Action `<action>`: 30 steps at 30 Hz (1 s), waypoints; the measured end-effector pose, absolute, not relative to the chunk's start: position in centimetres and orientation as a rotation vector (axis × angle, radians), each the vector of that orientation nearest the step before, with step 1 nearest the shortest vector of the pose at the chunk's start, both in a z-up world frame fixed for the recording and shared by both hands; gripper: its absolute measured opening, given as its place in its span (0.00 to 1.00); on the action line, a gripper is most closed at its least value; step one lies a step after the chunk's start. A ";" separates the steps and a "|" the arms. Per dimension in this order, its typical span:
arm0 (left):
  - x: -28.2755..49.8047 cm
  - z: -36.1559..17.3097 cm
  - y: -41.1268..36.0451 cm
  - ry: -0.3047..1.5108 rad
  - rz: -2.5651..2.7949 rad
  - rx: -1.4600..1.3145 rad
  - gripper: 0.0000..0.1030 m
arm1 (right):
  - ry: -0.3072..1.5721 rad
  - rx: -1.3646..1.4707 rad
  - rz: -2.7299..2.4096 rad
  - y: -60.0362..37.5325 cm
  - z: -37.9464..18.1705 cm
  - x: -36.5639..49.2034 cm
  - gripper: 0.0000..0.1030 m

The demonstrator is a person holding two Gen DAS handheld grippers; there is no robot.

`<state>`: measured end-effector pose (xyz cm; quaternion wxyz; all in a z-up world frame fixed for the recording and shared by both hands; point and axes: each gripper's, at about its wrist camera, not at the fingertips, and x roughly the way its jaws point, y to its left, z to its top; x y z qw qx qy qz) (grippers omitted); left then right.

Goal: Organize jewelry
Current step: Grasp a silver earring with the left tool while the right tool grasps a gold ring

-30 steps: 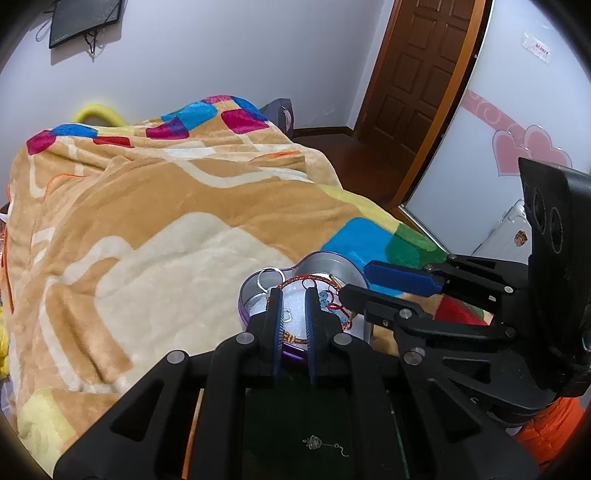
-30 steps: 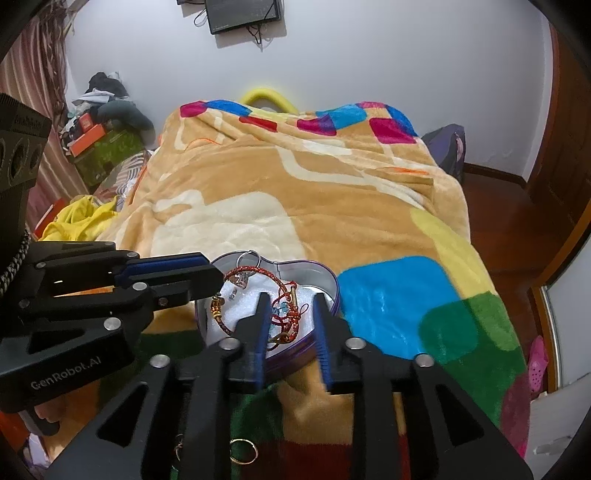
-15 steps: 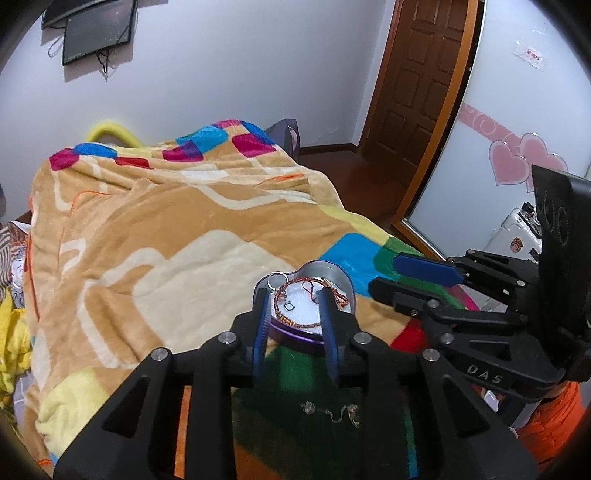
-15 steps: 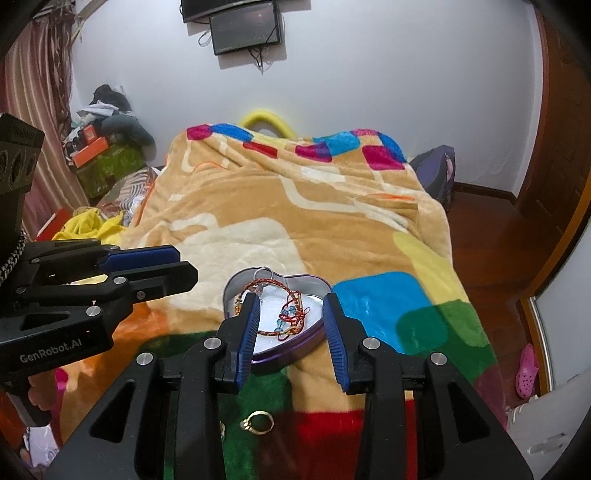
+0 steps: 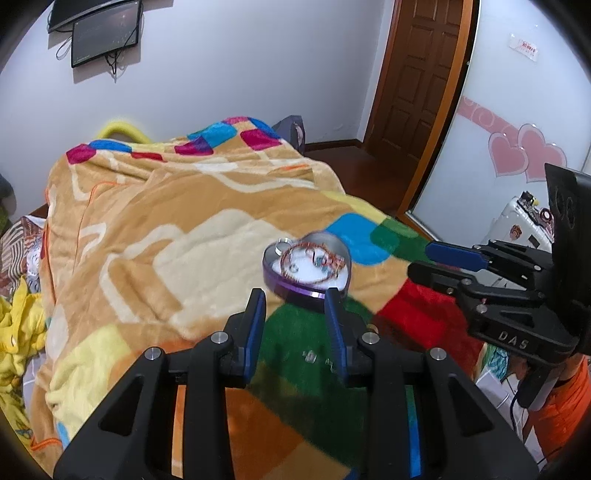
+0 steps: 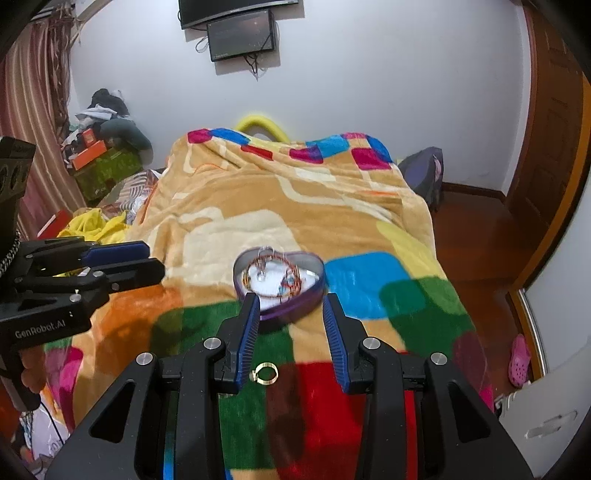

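Note:
A purple heart-shaped tin point(image 5: 306, 266) sits on the bed blanket; it also shows in the right wrist view point(image 6: 279, 284). It holds red bead bracelets point(image 6: 275, 278) and a silver ring. My left gripper point(image 5: 295, 312) is open and empty, raised just before the tin. My right gripper point(image 6: 290, 317) is open and empty, also just before the tin. A gold ring point(image 6: 265, 373) lies on the blanket between the right fingers. A small silver earring point(image 5: 310, 355) lies on the green patch between the left fingers.
The colourful blanket point(image 6: 295, 206) covers the whole bed. Yellow clothes point(image 6: 92, 225) and boxes lie at the bed's left side. A wooden door point(image 5: 424, 85) and bare floor are to the right. A screen point(image 6: 242, 35) hangs on the far wall.
Both grippers have pulled back and up from the tin and opened wider. The tin now sits farther ahead, and the ring and earring show between the fingers.

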<state>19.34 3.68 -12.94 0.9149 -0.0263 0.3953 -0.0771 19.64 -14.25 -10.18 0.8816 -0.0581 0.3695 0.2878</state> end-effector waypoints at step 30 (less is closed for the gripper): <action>20.3 -21.4 2.5 0.999 -0.218 -0.126 0.22 | 0.924 -0.174 0.681 -12.5 -17.3 18.3 0.31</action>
